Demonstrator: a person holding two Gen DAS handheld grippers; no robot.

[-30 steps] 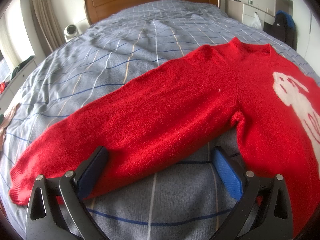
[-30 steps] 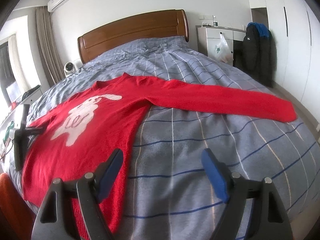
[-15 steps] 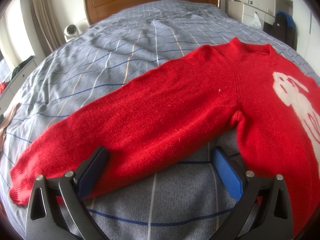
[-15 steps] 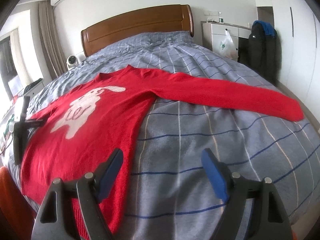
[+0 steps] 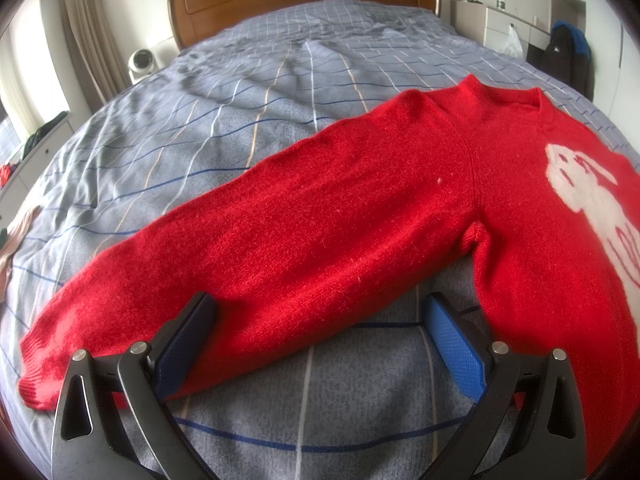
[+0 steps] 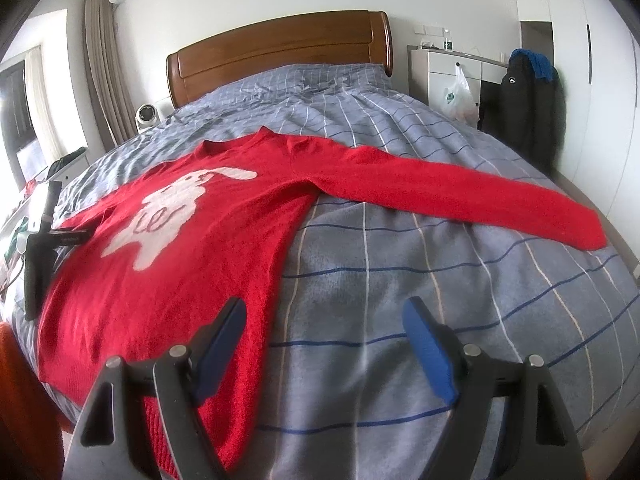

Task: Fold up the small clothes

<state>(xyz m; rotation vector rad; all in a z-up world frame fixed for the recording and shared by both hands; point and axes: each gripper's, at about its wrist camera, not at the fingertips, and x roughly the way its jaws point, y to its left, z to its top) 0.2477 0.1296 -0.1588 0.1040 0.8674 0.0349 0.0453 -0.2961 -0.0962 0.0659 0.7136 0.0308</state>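
You see a fuzzy red knitted wool sweater (image 5: 340, 232) on soft matt grey checked cotton bedding (image 5: 240, 128); the brown wooden headboard (image 6: 280, 56) shines glossy.

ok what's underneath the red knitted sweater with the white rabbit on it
The red knitted sweater lies flat, sleeves spread, directly on the grey-blue checked bedcover. Nothing else shows around its edges; whatever might sit beneath the knit itself is covered. Both grippers hover open, holding nothing.

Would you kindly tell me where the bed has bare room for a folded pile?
Bare grey checked bedspread lies below the red knitted sweater's outstretched sleeve, and between collar and wooden headboard. The sweater crowds the middle.
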